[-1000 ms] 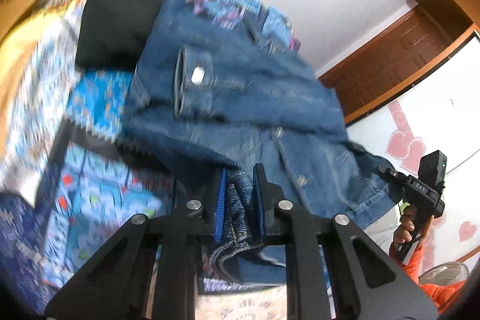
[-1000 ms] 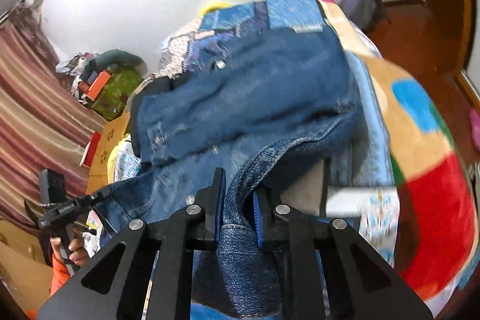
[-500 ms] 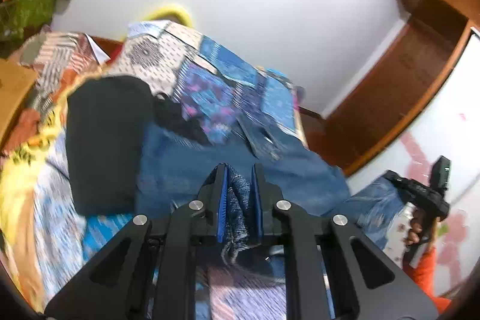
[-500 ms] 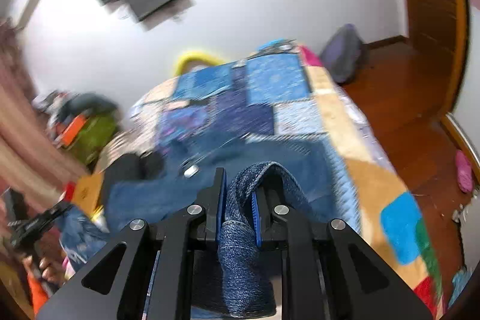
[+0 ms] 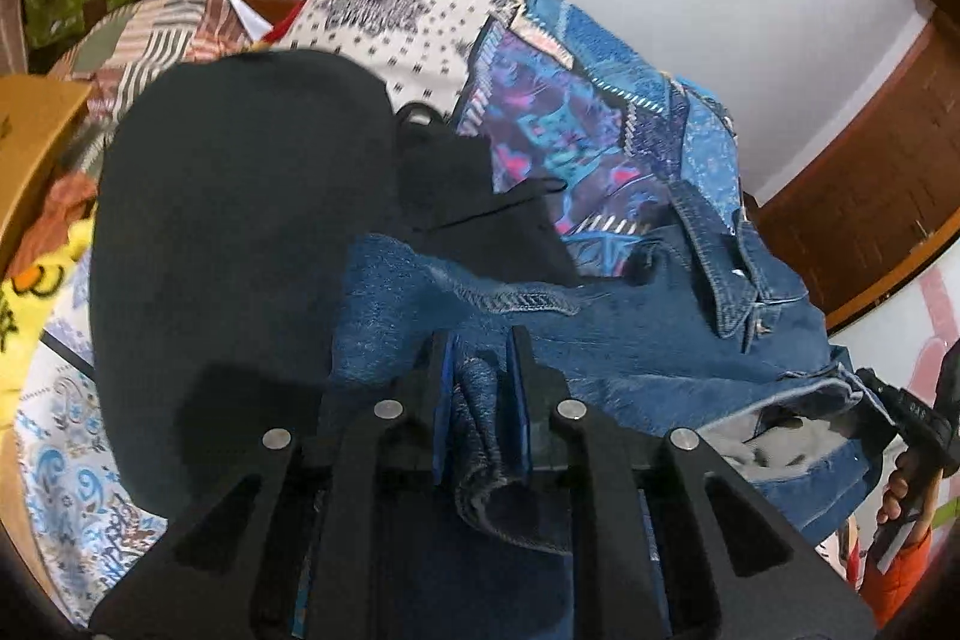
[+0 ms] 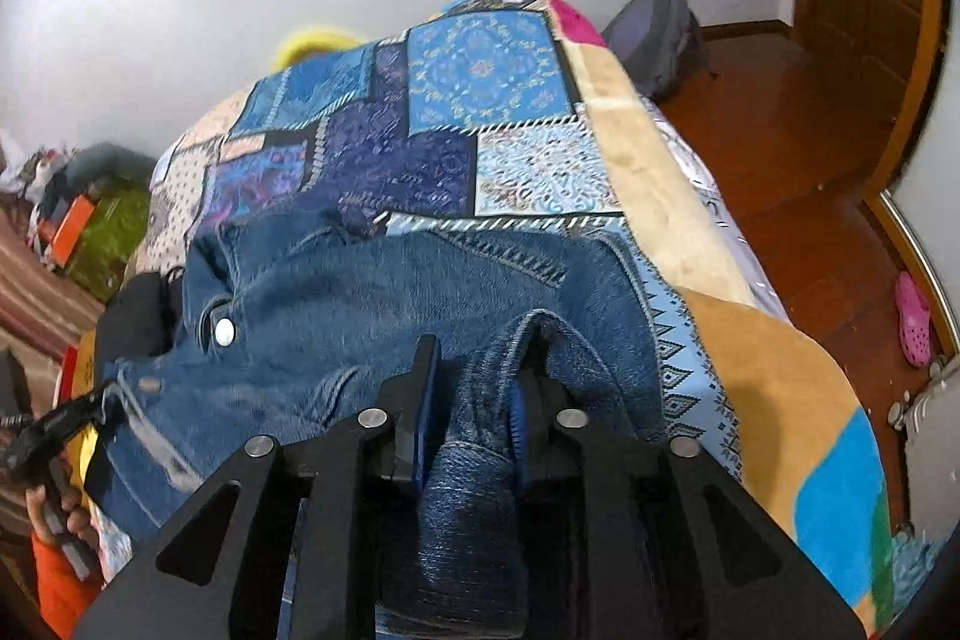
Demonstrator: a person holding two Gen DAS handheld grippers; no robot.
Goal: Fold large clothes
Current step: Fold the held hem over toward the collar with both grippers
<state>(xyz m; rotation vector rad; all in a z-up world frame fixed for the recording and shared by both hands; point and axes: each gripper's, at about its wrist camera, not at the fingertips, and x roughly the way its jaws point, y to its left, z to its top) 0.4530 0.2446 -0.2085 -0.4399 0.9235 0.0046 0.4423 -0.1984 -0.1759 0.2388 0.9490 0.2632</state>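
Between the blue pads of the left gripper (image 5: 482,400) a bunched fold of the blue denim jacket (image 5: 630,340) sits, and the jaws are easing apart with the cloth between them; the pads look loose on it rather than biting hard. The right gripper (image 6: 474,400) shows the same: its jaws are opening around a thick roll of denim hem that hangs toward the camera. Both tools point steeply down at the bed.

The jacket lies across the patchwork bedspread (image 6: 492,76), its collar end toward the far wall, one white metal snap button (image 6: 225,331) showing near a cuff. Its left edge rests against and partly over a folded black garment (image 5: 240,250) lying on the same cover.

What could go wrong: if the two ends drop at different moments, the folded layer may slide and land skewed, since heavy denim pulls on whichever side is let go last. The roll in the right jaws could also catch on a pad and drag the fold open as the tool withdraws. And the denim overlapping the black cloth may tug that piece out of shape.

Counted: two grippers, one denim jacket, one black garment, one bedspread, and one pink clog (image 6: 912,316) on the wooden floor.
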